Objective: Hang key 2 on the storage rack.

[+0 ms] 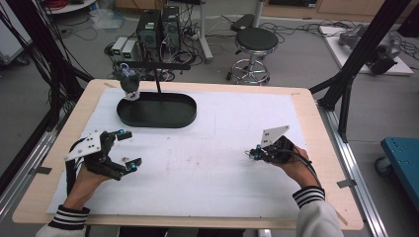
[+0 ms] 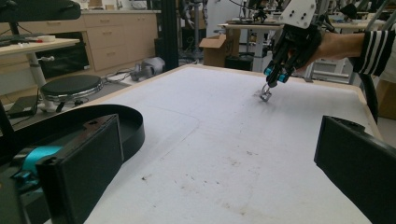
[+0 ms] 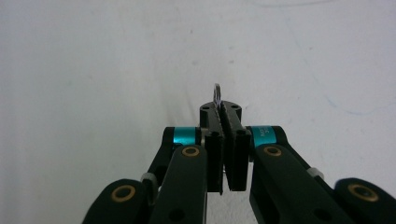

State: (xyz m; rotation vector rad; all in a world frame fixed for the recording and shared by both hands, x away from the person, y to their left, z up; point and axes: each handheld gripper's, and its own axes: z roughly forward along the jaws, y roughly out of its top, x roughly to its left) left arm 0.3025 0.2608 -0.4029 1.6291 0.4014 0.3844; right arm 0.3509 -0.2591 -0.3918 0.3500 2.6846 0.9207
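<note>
My right gripper rests low over the right part of the white mat, shut on a small metal ring that pokes out past its tips. In the left gripper view, that ring hangs from the right gripper just above the mat. My left gripper sits at the mat's left side, jaws wide open with nothing between them. A black oval tray lies at the back left, its wall close to the left jaw.
A black stand rises from the tray, and a small grey and white object hangs from its crossbar. Beyond the table's far edge stand a stool and computer boxes. Black frame legs flank both sides.
</note>
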